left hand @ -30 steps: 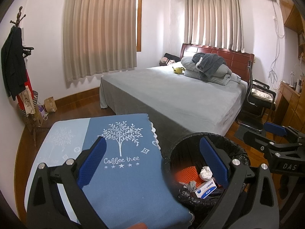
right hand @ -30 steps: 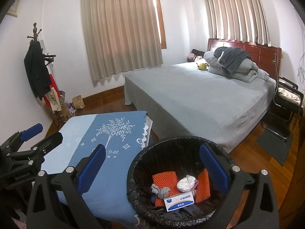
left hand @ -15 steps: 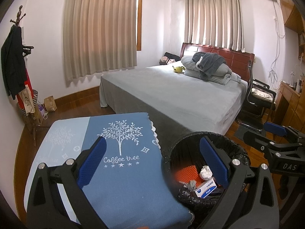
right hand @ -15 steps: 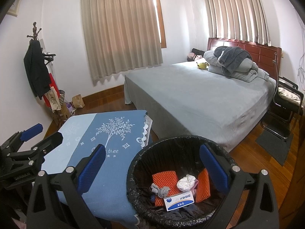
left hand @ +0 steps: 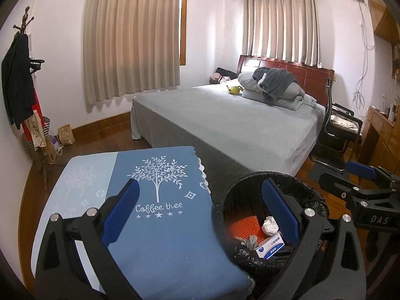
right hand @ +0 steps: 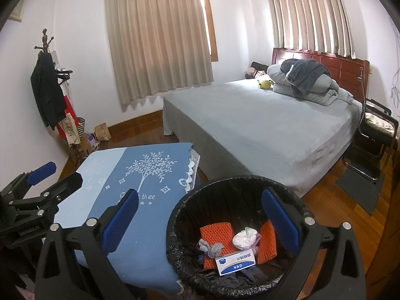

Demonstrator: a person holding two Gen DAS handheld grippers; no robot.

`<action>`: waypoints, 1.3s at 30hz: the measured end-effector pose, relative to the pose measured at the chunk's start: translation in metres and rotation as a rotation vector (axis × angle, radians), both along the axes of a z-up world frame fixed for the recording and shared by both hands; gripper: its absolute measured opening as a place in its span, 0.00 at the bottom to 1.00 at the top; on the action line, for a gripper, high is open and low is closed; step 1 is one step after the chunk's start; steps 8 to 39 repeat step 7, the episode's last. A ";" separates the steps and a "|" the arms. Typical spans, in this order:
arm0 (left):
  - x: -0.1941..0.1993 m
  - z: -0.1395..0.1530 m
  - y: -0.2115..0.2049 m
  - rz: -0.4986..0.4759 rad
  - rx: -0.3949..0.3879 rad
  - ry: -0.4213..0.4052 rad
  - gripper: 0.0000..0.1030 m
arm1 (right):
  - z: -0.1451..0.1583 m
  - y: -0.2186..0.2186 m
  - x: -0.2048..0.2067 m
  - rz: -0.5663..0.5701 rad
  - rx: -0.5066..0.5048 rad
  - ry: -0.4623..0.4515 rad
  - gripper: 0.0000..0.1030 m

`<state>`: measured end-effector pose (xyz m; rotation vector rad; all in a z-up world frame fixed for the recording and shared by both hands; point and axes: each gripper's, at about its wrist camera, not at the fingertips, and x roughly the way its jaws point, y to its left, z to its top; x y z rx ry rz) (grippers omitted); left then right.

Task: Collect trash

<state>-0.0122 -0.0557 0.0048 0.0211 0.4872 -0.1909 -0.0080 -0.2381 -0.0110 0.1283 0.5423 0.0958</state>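
Observation:
A round bin with a black liner [right hand: 225, 187] stands on the floor beside a table covered by a blue cloth [right hand: 140, 175]. Inside lie orange mesh pads [right hand: 215, 230], a crumpled white paper [right hand: 243, 237], a grey wad [right hand: 212, 247] and a small white-and-blue box [right hand: 235, 262]. My right gripper [right hand: 200, 222] is open and empty above the bin's left rim. My left gripper [left hand: 200, 215] is open and empty over the cloth's right edge, with the bin [left hand: 240, 187] under its right finger. Each gripper shows at the edge of the other's view.
A grey bed [left hand: 225, 125] with folded bedding fills the middle of the room. A coat rack [left hand: 20, 87] with bags stands at the left wall. A black chair [left hand: 337, 130] and a wooden desk [left hand: 380, 130] stand at the right. The floor is wood.

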 end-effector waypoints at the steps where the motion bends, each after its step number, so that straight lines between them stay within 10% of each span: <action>1: 0.001 0.001 -0.001 0.000 0.000 0.001 0.93 | 0.000 0.000 0.000 0.000 0.000 0.000 0.94; 39: -0.001 -0.001 0.000 0.001 0.001 0.001 0.93 | 0.000 0.000 -0.001 0.002 -0.002 0.001 0.94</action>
